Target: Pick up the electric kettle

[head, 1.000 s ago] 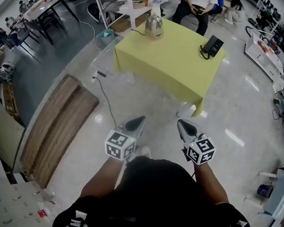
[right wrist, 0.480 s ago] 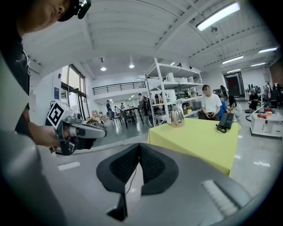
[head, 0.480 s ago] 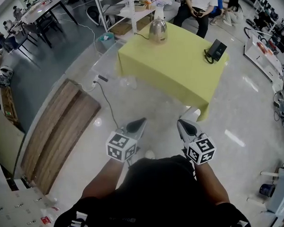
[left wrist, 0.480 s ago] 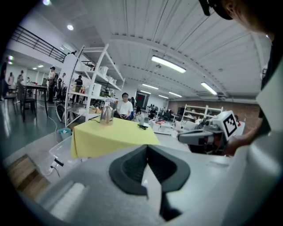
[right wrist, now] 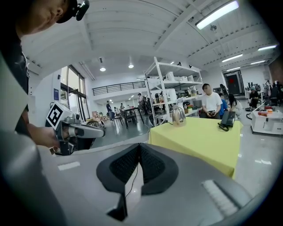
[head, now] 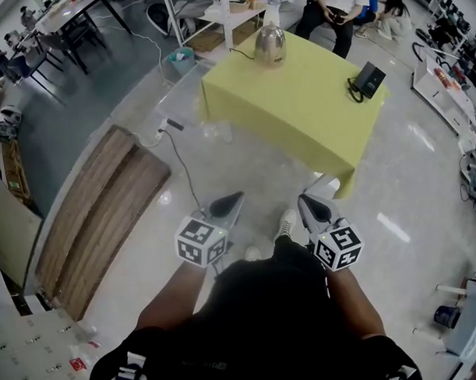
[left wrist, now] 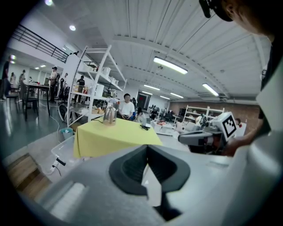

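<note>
Electric kettle [head: 269, 45] stands upright at the far corner of the yellow-clothed bench [head: 298, 113], w/ a black phone [head: 367, 79] near the bench's right edge. Left gripper [head: 234, 200] & right gripper [head: 306, 205] hang side by side over the floor [head: 245, 158], well short of the bench's near corner. Both have fingers [left wrist: 132, 167] pressed together, nothing btwn them.

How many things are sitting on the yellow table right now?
2 on the yellow table: the electric kettle at its far corner, the black telephone near its right edge. Smaller things may escape view.
</note>
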